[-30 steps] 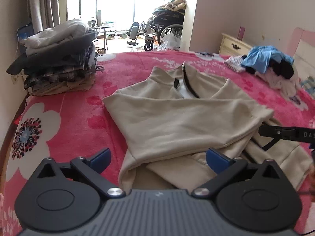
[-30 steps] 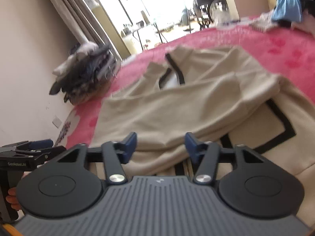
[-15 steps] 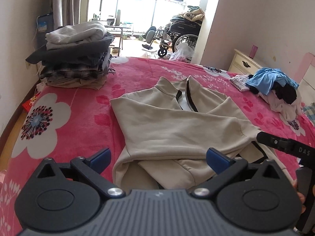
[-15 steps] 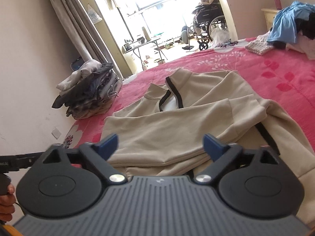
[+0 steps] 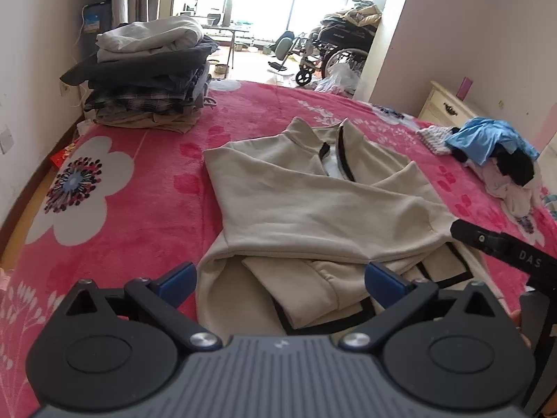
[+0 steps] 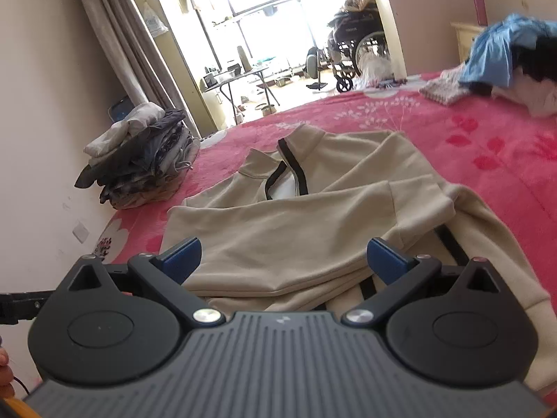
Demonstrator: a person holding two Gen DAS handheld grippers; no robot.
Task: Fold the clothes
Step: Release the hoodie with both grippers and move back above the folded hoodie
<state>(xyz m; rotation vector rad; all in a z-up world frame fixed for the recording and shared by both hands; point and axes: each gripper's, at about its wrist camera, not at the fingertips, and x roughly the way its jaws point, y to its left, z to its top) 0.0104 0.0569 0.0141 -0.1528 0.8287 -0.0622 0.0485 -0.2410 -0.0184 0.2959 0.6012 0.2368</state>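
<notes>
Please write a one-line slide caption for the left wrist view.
Open left gripper above a half-folded beige jacket on a pink flowered blanket, with a stack of folded clothes behind.

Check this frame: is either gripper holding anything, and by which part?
Nothing is held. The left gripper and right gripper are both open above the beige jacket, which lies loose on the bed.

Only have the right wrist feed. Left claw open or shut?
Observer: The left claw is open, holding nothing.
Operator: Where's it pointing?
Observer: At the near-left corner of the beige jacket, where the folded-over layer gapes open above the black-trimmed hem.
Operator: What's left of the jacket?
Observer: Bare pink blanket with a big white flower print, no garment on it there.
</notes>
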